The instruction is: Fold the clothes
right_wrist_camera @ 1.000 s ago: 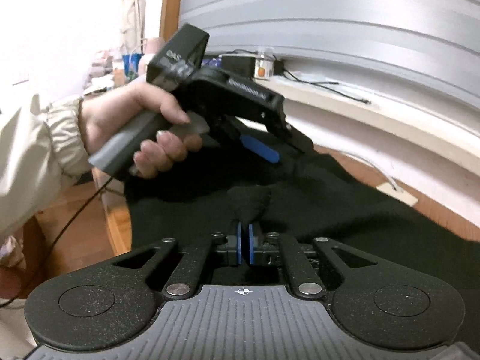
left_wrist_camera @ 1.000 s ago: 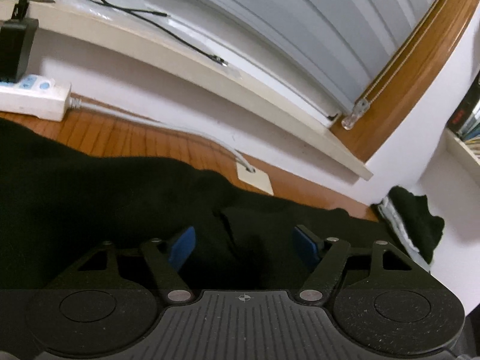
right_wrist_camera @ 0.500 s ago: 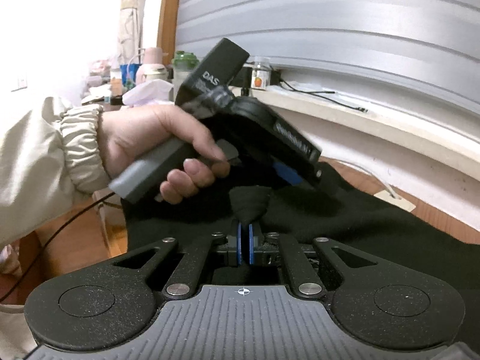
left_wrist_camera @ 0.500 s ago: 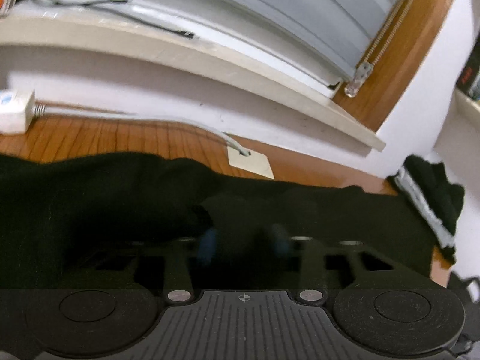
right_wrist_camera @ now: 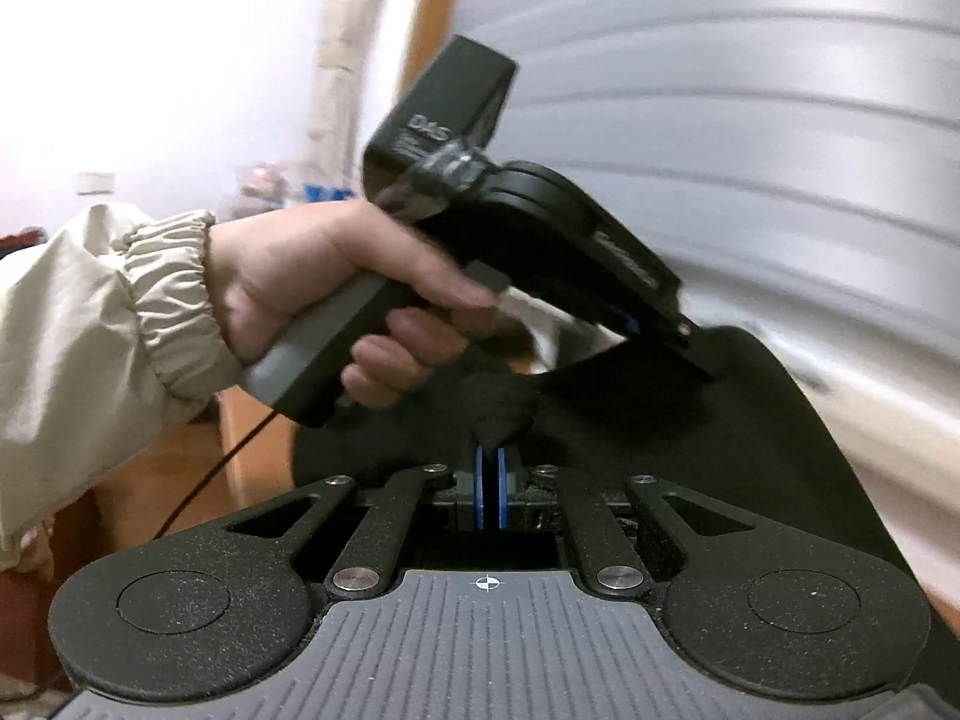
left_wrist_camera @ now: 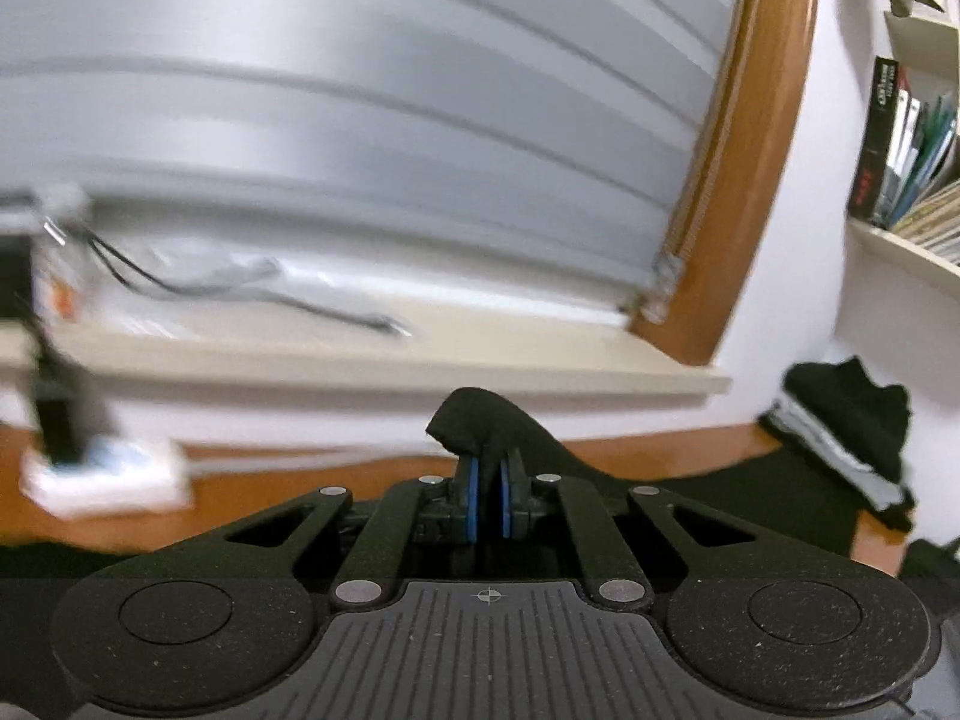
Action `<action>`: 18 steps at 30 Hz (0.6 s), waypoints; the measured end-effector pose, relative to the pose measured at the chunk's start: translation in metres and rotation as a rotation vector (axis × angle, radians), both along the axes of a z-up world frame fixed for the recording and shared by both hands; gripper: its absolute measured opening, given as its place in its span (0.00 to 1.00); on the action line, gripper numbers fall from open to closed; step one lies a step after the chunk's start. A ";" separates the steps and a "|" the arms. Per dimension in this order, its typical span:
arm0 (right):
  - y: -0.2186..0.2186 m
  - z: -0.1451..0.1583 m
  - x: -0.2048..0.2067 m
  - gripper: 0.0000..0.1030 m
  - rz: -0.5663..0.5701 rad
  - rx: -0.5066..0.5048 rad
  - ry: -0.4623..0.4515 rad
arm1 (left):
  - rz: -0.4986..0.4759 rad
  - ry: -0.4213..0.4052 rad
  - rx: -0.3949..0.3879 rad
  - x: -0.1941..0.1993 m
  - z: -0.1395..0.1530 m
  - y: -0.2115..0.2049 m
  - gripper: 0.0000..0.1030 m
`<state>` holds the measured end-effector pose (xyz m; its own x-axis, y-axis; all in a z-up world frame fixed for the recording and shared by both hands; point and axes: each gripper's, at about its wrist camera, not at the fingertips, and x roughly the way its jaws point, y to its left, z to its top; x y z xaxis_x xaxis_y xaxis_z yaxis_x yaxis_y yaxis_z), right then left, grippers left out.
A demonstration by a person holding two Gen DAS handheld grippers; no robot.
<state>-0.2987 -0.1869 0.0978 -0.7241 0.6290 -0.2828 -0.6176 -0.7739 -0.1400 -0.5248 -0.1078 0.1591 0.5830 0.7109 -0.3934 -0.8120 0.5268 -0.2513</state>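
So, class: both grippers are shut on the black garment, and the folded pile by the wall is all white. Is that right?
Not quite. The folded pile is mostly black, as the left wrist view shows. Left gripper and right gripper are indeed shut on the black garment.

Close wrist views, shared black garment (left_wrist_camera: 480,420)

Background items I can log from the wrist feeds:
- grey slatted roller blind (left_wrist_camera: 372,120) across the window
- orange-brown wooden window frame (left_wrist_camera: 744,192) beside it
- cream sill (left_wrist_camera: 372,360) carrying a thin black cable (left_wrist_camera: 336,312)
- white power strip (left_wrist_camera: 102,474), blurred, on the wooden tabletop (left_wrist_camera: 288,480)
- row of books (left_wrist_camera: 900,150) on a white shelf
- pale curtain (right_wrist_camera: 342,42), blurred, left of the blind
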 end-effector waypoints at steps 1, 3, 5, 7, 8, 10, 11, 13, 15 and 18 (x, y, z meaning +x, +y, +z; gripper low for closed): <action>0.005 0.005 -0.015 0.06 0.018 -0.003 0.011 | 0.022 0.013 0.002 -0.015 0.006 0.002 0.07; 0.014 0.012 -0.044 0.06 0.053 -0.012 0.032 | 0.063 0.037 0.003 -0.043 0.017 0.004 0.07; 0.022 0.018 -0.070 0.06 0.083 -0.029 0.052 | 0.096 0.055 -0.003 -0.068 0.023 0.004 0.07; 0.030 0.022 -0.096 0.06 0.112 -0.053 0.072 | 0.129 0.066 -0.009 -0.093 0.025 0.002 0.07; 0.033 0.023 -0.109 0.06 0.119 -0.056 0.077 | 0.148 0.068 -0.016 -0.104 0.023 0.002 0.07; 0.040 0.019 -0.131 0.06 0.125 -0.072 0.067 | 0.186 0.091 -0.043 -0.120 0.012 0.006 0.08; 0.043 0.017 -0.143 0.07 0.127 -0.080 0.062 | 0.211 0.109 -0.060 -0.126 0.003 0.010 0.14; 0.055 0.003 -0.162 0.16 0.123 -0.129 0.030 | 0.289 0.168 -0.102 -0.135 -0.020 0.016 0.26; 0.064 -0.013 -0.169 0.31 0.117 -0.195 -0.007 | 0.355 0.212 -0.132 -0.145 -0.040 0.019 0.36; 0.064 -0.023 -0.156 0.41 0.113 -0.202 -0.031 | 0.401 0.197 -0.132 -0.160 -0.051 0.014 0.54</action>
